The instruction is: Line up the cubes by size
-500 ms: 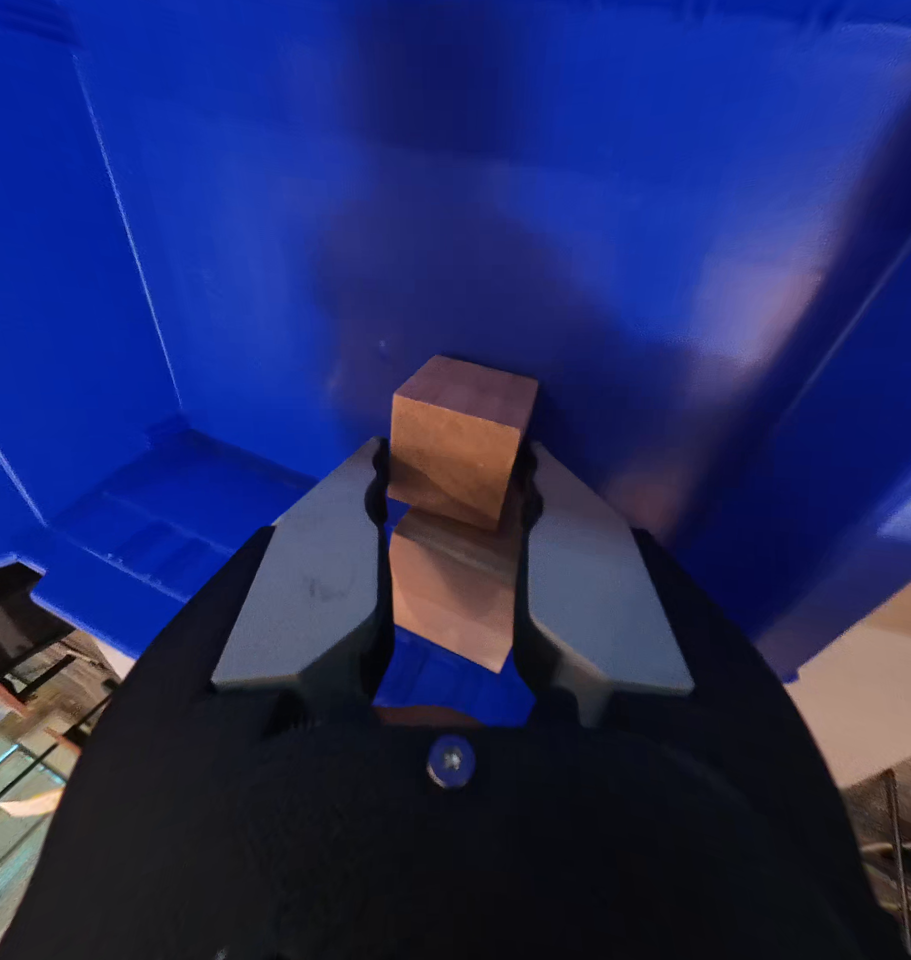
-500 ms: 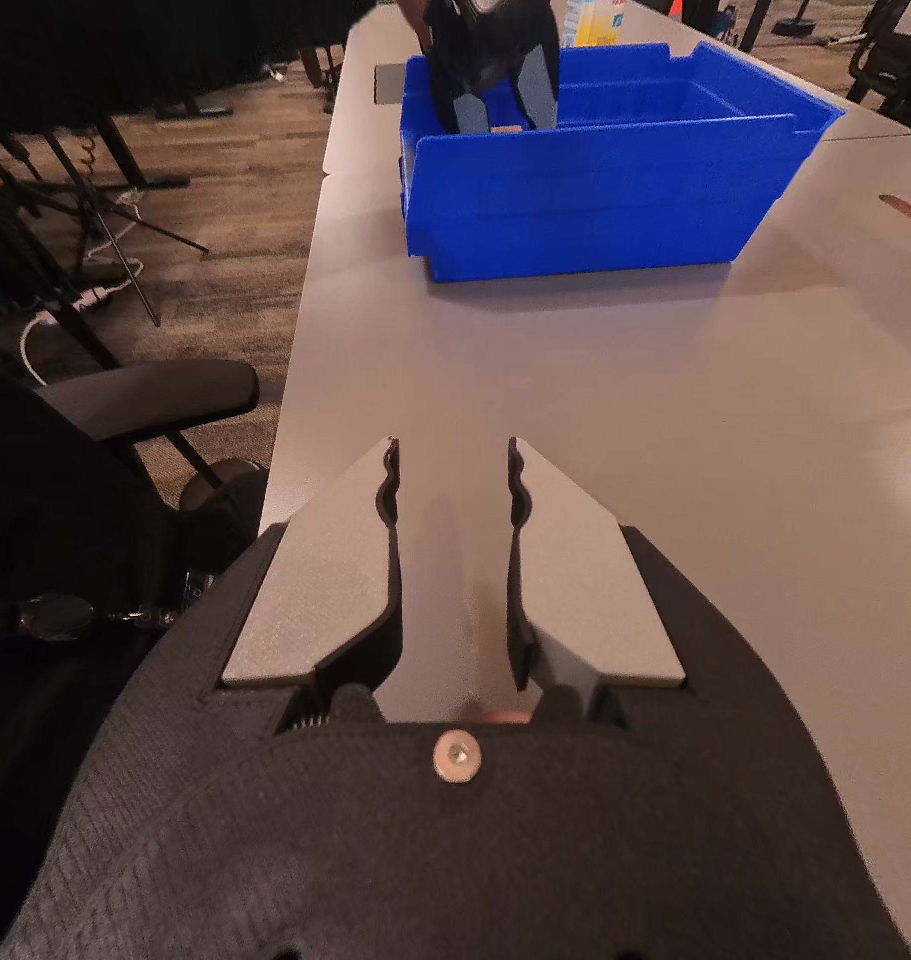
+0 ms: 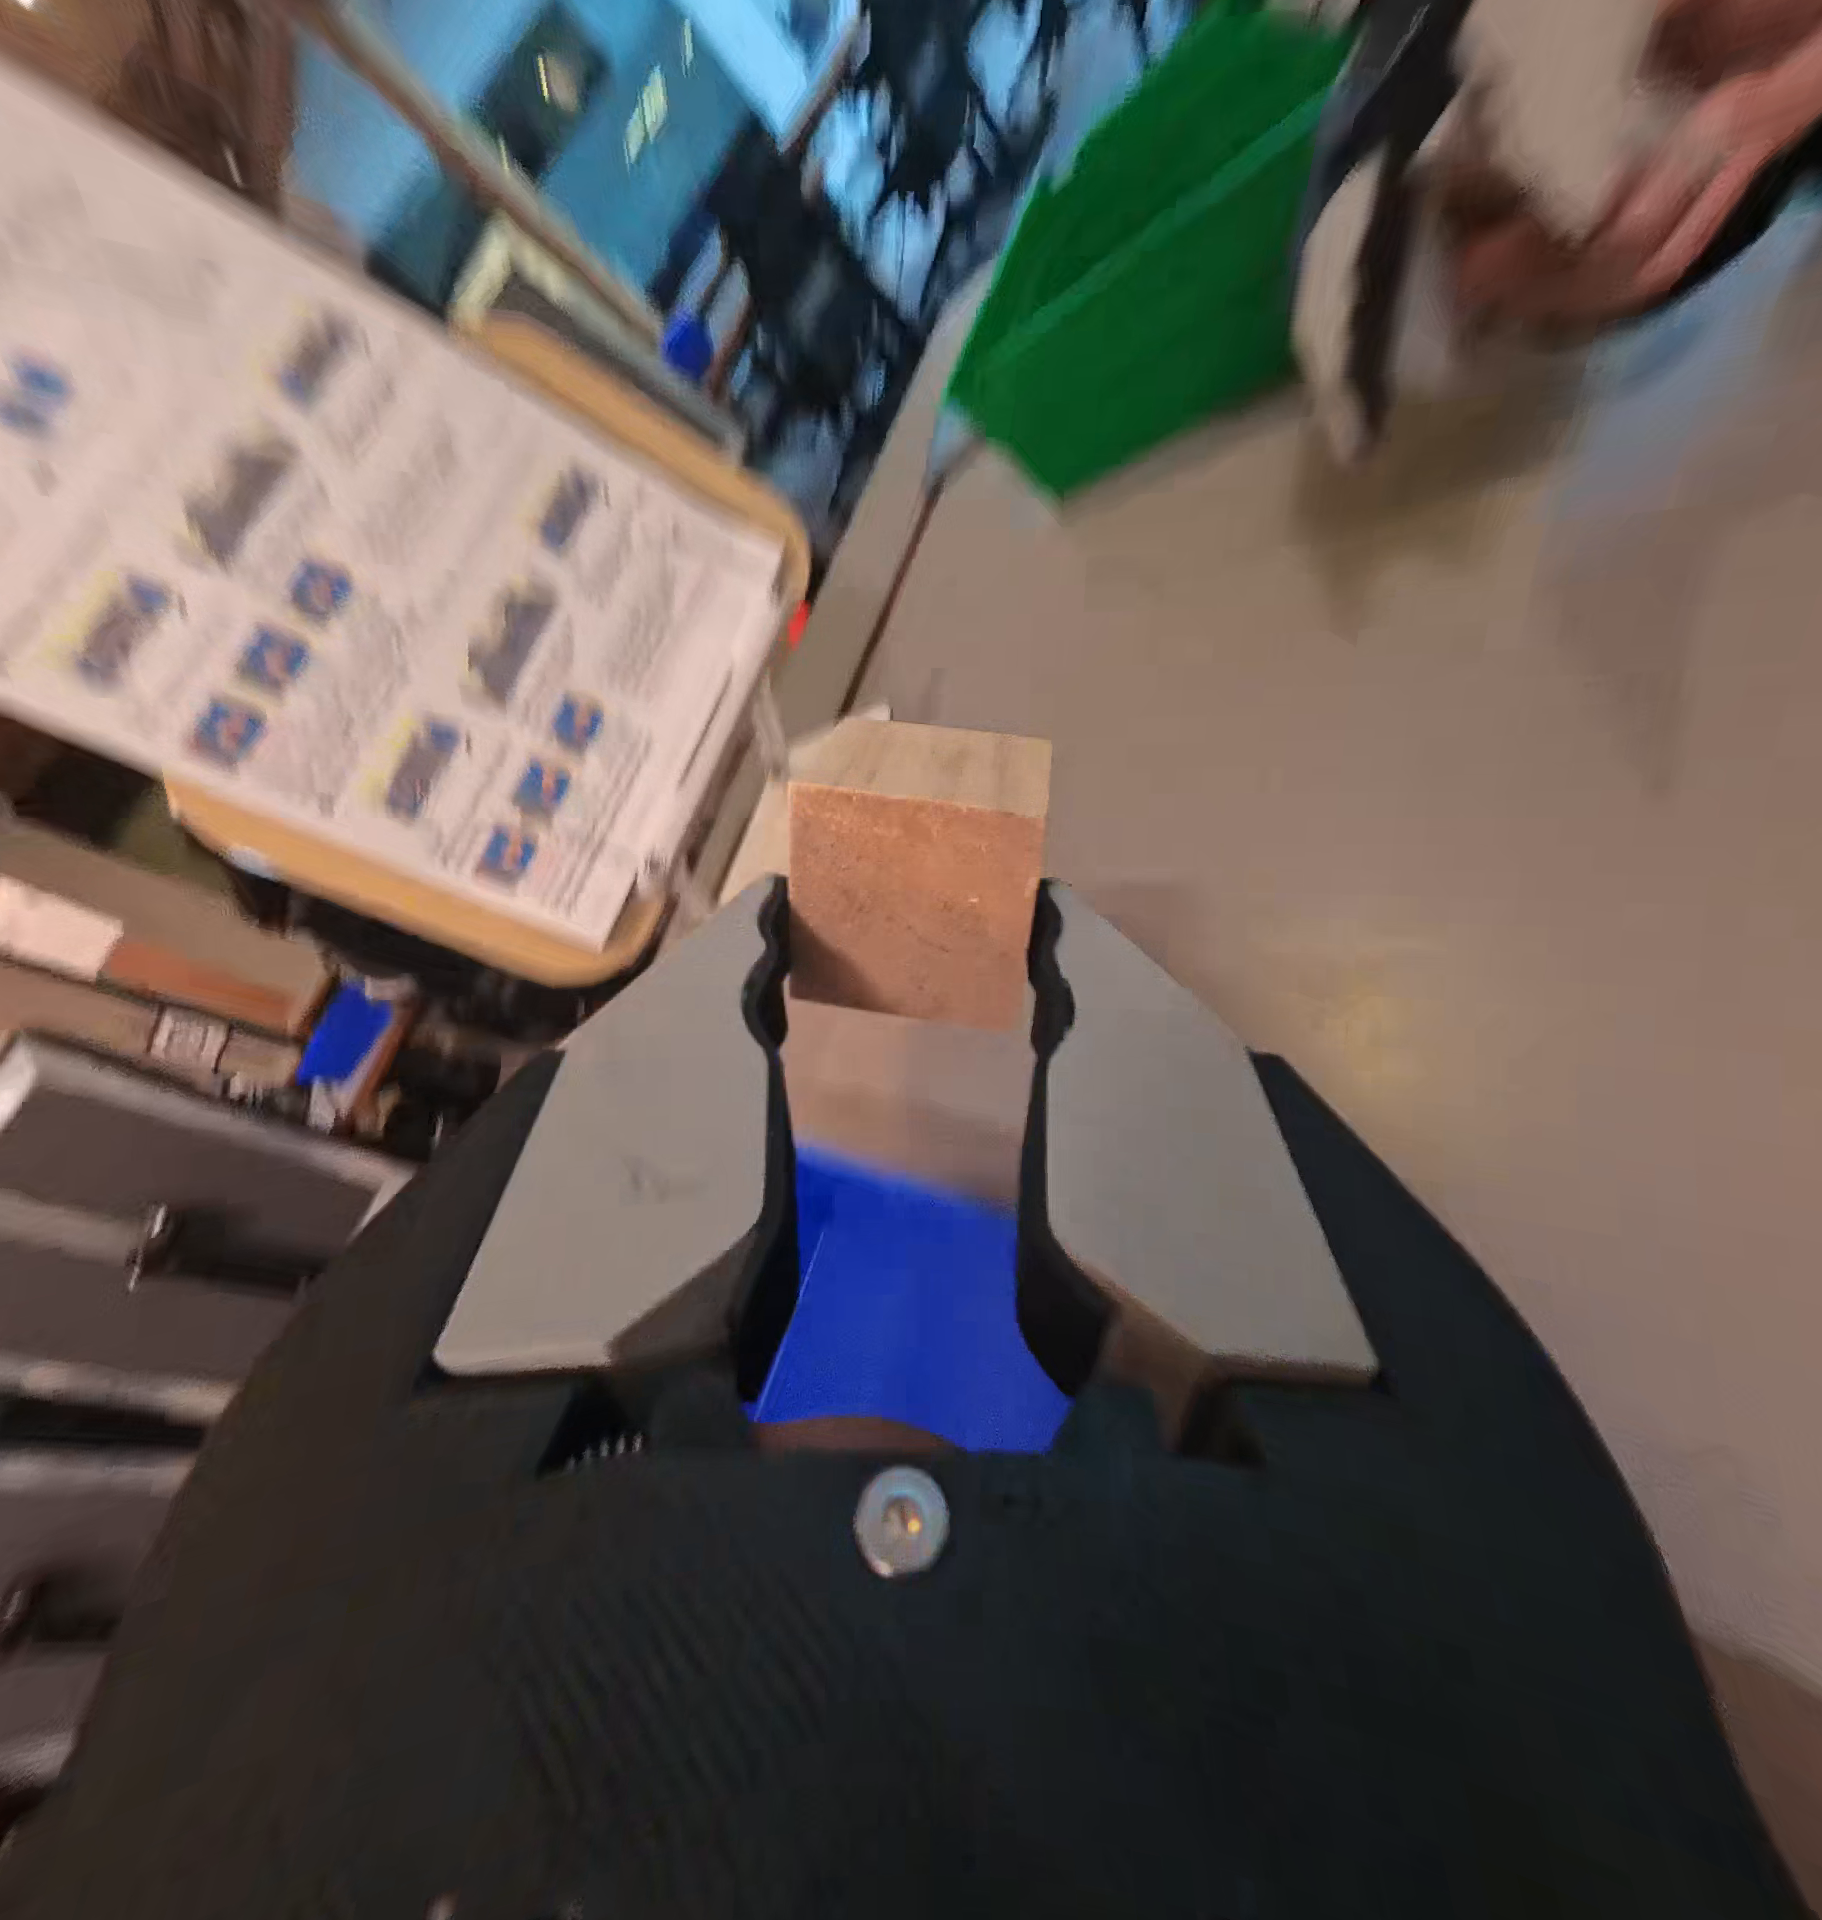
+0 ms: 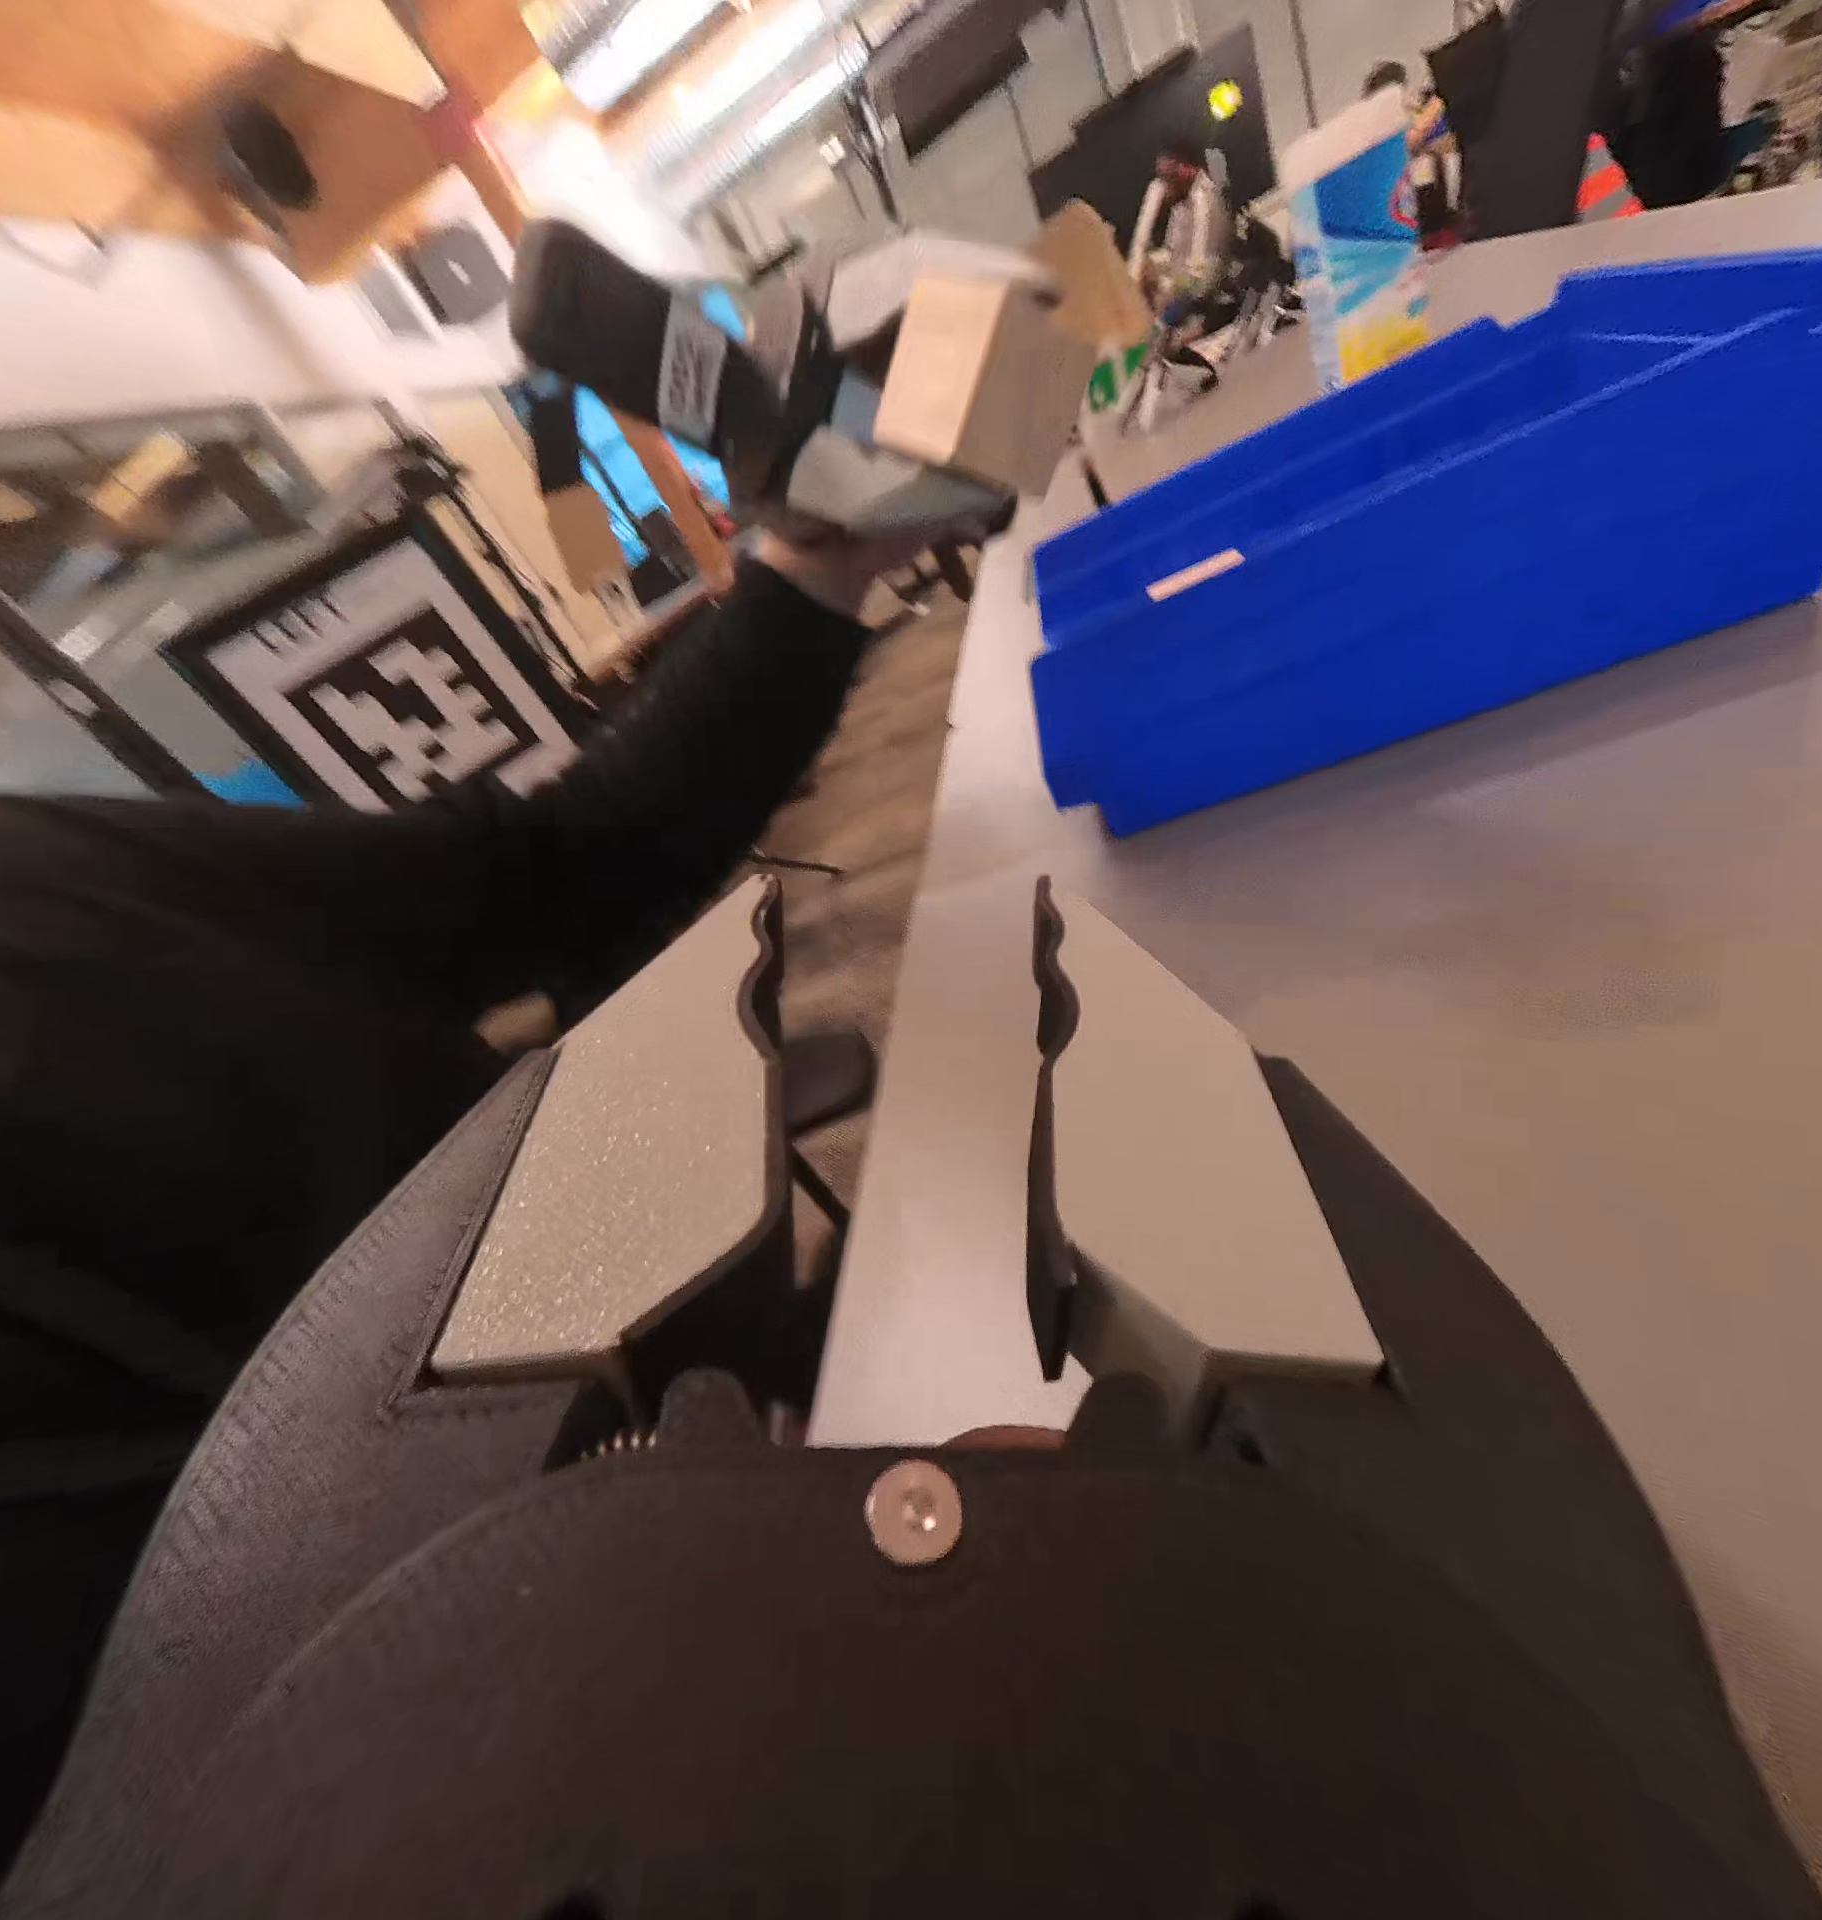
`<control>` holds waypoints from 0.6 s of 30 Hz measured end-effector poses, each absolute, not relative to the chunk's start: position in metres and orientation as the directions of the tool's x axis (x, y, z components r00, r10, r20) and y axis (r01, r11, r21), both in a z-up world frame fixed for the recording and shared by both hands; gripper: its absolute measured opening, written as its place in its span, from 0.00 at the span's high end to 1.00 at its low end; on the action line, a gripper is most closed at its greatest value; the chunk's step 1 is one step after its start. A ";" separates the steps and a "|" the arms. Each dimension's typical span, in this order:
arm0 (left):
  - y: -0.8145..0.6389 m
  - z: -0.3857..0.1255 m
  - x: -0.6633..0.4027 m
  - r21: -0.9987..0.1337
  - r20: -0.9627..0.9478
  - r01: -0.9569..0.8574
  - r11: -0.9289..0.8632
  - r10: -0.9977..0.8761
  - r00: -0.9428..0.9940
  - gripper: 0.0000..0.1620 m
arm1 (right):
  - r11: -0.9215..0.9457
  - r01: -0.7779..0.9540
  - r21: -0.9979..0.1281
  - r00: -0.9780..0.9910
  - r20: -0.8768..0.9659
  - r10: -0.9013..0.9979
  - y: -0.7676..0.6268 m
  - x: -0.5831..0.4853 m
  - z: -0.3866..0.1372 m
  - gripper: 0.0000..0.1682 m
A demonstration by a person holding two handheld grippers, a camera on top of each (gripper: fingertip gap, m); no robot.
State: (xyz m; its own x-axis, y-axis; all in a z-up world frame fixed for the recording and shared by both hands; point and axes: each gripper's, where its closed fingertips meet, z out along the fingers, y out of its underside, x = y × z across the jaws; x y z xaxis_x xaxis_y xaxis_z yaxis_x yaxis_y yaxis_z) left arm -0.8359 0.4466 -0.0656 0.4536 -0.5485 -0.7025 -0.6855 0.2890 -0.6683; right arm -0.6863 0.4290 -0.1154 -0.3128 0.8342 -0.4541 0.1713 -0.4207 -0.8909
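**Wooden cube held up in the left tongs**

The wooden cube [image 3: 917, 899] sits between the tips of the left tongs [image 3: 912, 940]. They are clamped on its two sides. The cube has flat faces and sharp corners. The face toward the camera is rough and reddish brown, like pressed wood. The top face is paler and smooth. The cube is up in the air, above the grey counter [image 3: 1406, 935].

The fingers [image 3: 637, 1174] of the left tongs are flat grey plates with wavy black edges at the tips. They come out of a black ribbed body with a shiny round screw. A bit of the blue bin [image 3: 907, 1309] shows low down between them.

Behind the cube, everything is blurry. A green bin [image 3: 1125, 312] sits far off on the counter. A white printed sheet on a tan board [image 3: 367, 582] is off to the left.

The right tongs [image 4: 907, 935] are apart and hold nothing. Their grey plates look grainy. They hang over the edge of the smooth grey counter [image 4: 1406, 1039]. The blue bin [image 4: 1406, 644] is a long plastic box with straight walls, standing on the counter well ahead of them. A black sleeve [image 4: 471, 831] reaches up on the left.
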 end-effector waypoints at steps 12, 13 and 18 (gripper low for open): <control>0.401 -0.062 -0.698 -0.660 -0.743 -0.502 0.559 -0.583 0.328 0.73 | -0.608 0.201 -0.768 -0.518 -0.610 0.600 0.391 -0.711 -0.064 0.67; 0.402 -0.064 -0.697 -0.664 -0.739 -0.500 0.555 -0.590 0.326 0.73 | -0.610 0.194 -0.768 -0.537 -0.604 0.589 0.389 -0.709 -0.062 0.73; 0.408 -0.071 -0.696 -0.686 -0.719 -0.492 0.537 -0.605 0.342 0.73 | -0.644 0.186 -0.742 -0.526 -0.629 0.573 0.394 -0.708 -0.066 0.76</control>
State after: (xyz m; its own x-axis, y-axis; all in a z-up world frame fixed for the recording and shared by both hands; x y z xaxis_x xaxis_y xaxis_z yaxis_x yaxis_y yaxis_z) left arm -0.6958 0.4079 -0.0706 0.3421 -0.6050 -0.7190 -0.4921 0.5366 -0.6856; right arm -0.7077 0.3941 -0.0658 -0.5262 0.5727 -0.6286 0.1858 -0.6439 -0.7422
